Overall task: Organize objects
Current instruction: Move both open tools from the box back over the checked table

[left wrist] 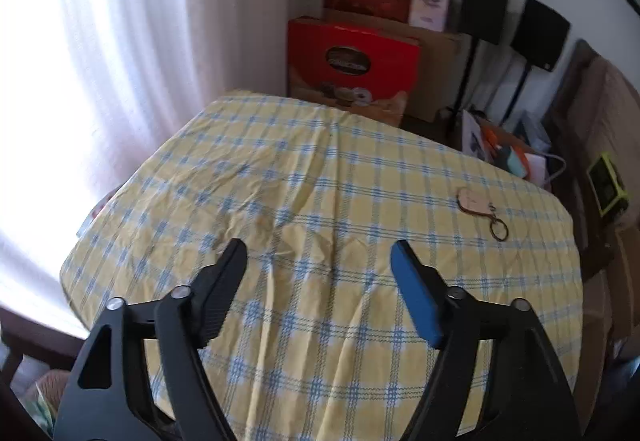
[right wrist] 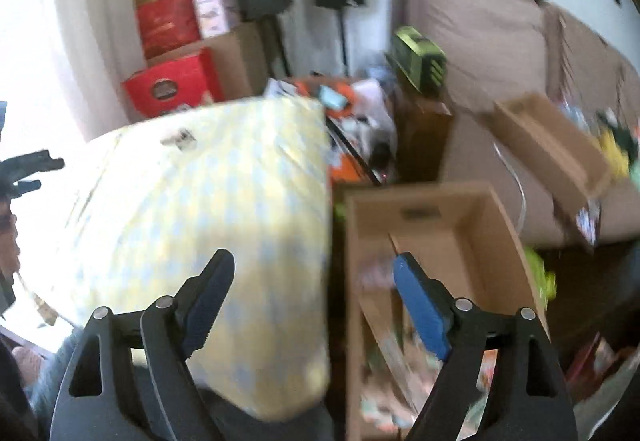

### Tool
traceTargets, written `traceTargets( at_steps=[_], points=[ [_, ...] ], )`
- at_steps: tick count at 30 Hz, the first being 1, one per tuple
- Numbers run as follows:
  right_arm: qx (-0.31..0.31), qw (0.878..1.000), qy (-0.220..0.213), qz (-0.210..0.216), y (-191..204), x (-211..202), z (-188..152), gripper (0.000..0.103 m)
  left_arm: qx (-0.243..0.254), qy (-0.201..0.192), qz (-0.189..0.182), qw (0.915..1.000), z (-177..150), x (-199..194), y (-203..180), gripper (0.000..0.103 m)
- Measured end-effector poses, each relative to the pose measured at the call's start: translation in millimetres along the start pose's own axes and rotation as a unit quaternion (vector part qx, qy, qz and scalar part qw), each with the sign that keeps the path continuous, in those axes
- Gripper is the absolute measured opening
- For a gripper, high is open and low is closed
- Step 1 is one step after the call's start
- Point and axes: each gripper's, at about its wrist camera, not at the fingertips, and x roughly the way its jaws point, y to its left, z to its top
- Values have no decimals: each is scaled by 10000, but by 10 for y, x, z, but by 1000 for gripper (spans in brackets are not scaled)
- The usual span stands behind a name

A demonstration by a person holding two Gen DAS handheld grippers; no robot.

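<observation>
- The left gripper [left wrist: 318, 249] is hanging over the table with its jaws spread wide apart and nothing between them; one finger is ribbed black plastic, the other carries a smooth blue pad.
- A creased yellow cloth with a blue check [left wrist: 320, 177] is covering the table.
- A flat pale keychain tag on a metal ring [left wrist: 482, 211] is lying on the cloth at the right of the left wrist frame, well apart from the fingers.
- The right gripper [right wrist: 314, 261] is also standing parted and empty, over the table's edge.
- A brown cardboard box [right wrist: 500, 225], open-topped, is sitting at lower right of the right wrist frame, holding blurred colourful items I cannot identify.
</observation>
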Motion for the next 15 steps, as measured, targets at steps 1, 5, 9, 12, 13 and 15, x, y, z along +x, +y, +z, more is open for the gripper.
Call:
traceTargets(
  at_steps=[1,5,9,12,13,15],
  points=[
    [-96,9999,-65,46,125,29,128,93,71,-30,18,10000,-6,5,-48,75],
    [-857,9962,143,30,699,494,516,103,266,-24,123,9996,-7,92,-41,76],
    [-1330,9896,545,42,1187,1054,706,102,280,-77,-104,9995,-18,165,89,76],
    [-1275,9893,643,307,1445,1398,835,102,242,-78,-217,9994,-13,227,181,79],
    [-1232,9894,686,349,1517,1520,884,102,218,-68,-250,9994,-9,244,202,79],
    [-1224,9892,740,324,1687,1796,989,102,157,-31,-379,9992,7,296,258,79]
  ],
)
